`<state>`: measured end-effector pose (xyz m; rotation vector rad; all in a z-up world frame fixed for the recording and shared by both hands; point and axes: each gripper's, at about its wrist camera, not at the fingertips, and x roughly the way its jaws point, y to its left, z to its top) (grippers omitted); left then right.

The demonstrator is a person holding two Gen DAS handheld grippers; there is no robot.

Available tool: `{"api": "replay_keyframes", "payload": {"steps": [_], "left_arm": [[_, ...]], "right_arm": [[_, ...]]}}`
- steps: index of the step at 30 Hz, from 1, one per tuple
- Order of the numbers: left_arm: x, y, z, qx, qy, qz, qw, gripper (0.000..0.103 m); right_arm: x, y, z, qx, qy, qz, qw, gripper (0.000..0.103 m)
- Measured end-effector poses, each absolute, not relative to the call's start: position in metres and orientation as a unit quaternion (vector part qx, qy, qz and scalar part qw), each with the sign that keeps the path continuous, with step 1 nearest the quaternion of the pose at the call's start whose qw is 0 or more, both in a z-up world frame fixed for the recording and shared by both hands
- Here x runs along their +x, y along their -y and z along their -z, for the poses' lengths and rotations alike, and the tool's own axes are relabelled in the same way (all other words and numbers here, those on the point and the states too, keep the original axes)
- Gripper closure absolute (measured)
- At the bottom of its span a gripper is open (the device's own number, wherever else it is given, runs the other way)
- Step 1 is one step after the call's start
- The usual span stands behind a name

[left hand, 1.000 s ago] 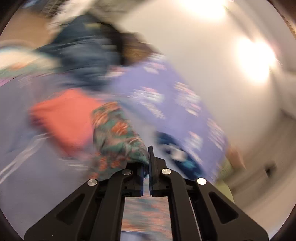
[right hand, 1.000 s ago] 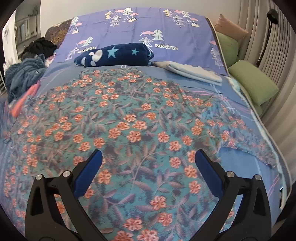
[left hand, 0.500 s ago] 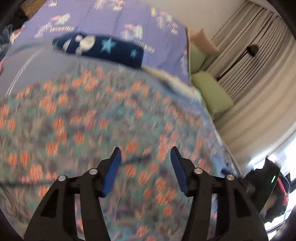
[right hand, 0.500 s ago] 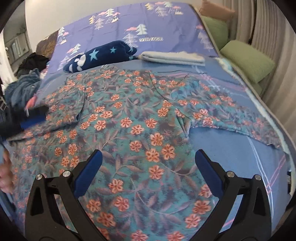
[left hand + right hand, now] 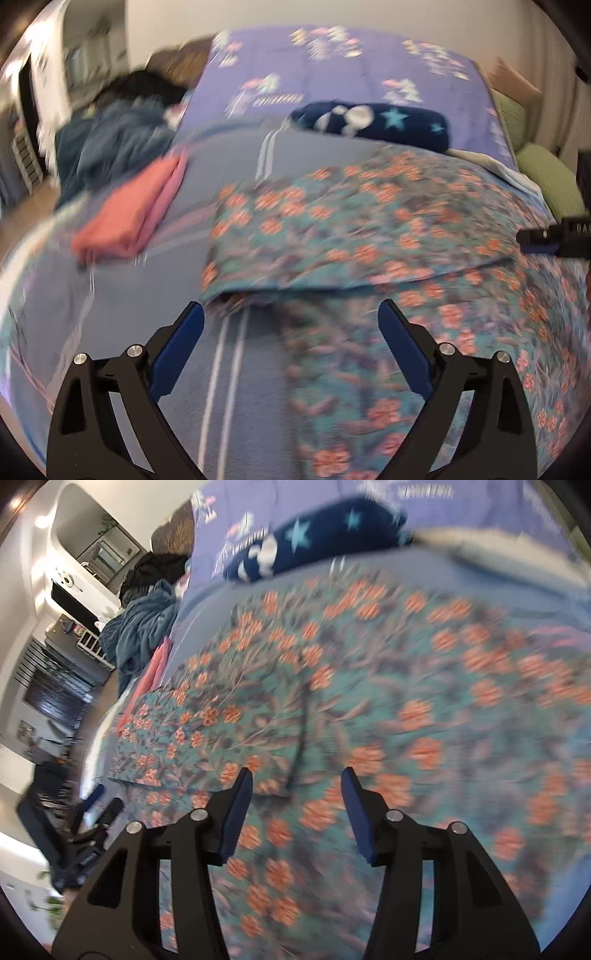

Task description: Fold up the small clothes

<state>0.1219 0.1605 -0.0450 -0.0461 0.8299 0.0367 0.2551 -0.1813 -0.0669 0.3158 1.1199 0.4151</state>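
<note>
A teal garment with orange flowers (image 5: pixel 369 221) lies spread on the blue bedsheet (image 5: pixel 236 369), its left part folded over onto itself. My left gripper (image 5: pixel 290 314) hovers over the garment's near left edge. Its jaws are opening wide with nothing between them. In the right wrist view the same floral garment (image 5: pixel 406 701) fills the frame. My right gripper (image 5: pixel 297 779) points down at it with its jaws closing. A dark crease of the cloth runs up from between the fingers, and the pads are not pressing on it. Both views are blurred.
A folded pink garment (image 5: pixel 125 218) and a heap of blue clothes (image 5: pixel 110 147) lie at the left of the bed. A navy star blanket (image 5: pixel 369 122) and a purple printed pillow (image 5: pixel 332 74) are behind. Green cushions (image 5: pixel 546 173) sit at the right.
My left gripper let go of the floral cloth, opened wide and swung down to the garment's left edge. My right gripper moved left over the garment, and its jaws have narrowed.
</note>
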Motion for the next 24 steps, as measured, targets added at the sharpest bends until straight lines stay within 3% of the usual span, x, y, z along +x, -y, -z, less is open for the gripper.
{"api": "replay_keyframes", "payload": {"steps": [2,3,7,10,12,13,16,21,24], "left_arm": [[0.125,-0.178,0.047,-0.042,-0.414,-0.032,0.909,0.008],[0.131,-0.186,0.05,-0.048,-0.415,-0.043,0.907,0.008],[0.148,-0.2,0.062,-0.086,-0.437,-0.042,0.895,0.008],[0.152,-0.203,0.067,-0.112,-0.442,-0.031,0.889,0.008],[0.154,-0.204,0.071,-0.116,-0.448,-0.032,0.886,0.007],[0.154,-0.205,0.072,-0.117,-0.447,-0.037,0.886,0.006],[0.153,-0.209,0.072,-0.123,-0.445,-0.049,0.886,0.006],[0.152,-0.214,0.074,-0.135,-0.446,-0.058,0.883,0.005],[0.152,-0.21,0.074,-0.123,-0.446,-0.062,0.884,0.005]], "right_arm": [[0.258,0.174,0.069,0.157,-0.527,-0.197,0.812,0.03],[0.258,0.17,0.068,0.157,-0.523,-0.199,0.814,0.026],[0.27,0.15,0.068,0.125,-0.511,-0.2,0.827,0.023],[0.285,0.132,0.07,0.084,-0.493,-0.199,0.843,0.034],[0.292,0.124,0.07,0.061,-0.487,-0.186,0.851,0.055],[0.294,0.122,0.07,0.047,-0.483,-0.182,0.855,0.094],[0.291,0.131,0.053,0.075,-0.46,-0.195,0.863,0.098],[0.253,0.179,-0.014,0.087,-0.353,-0.162,0.917,0.098],[0.244,0.215,-0.025,0.079,-0.342,-0.117,0.929,0.098]]}}
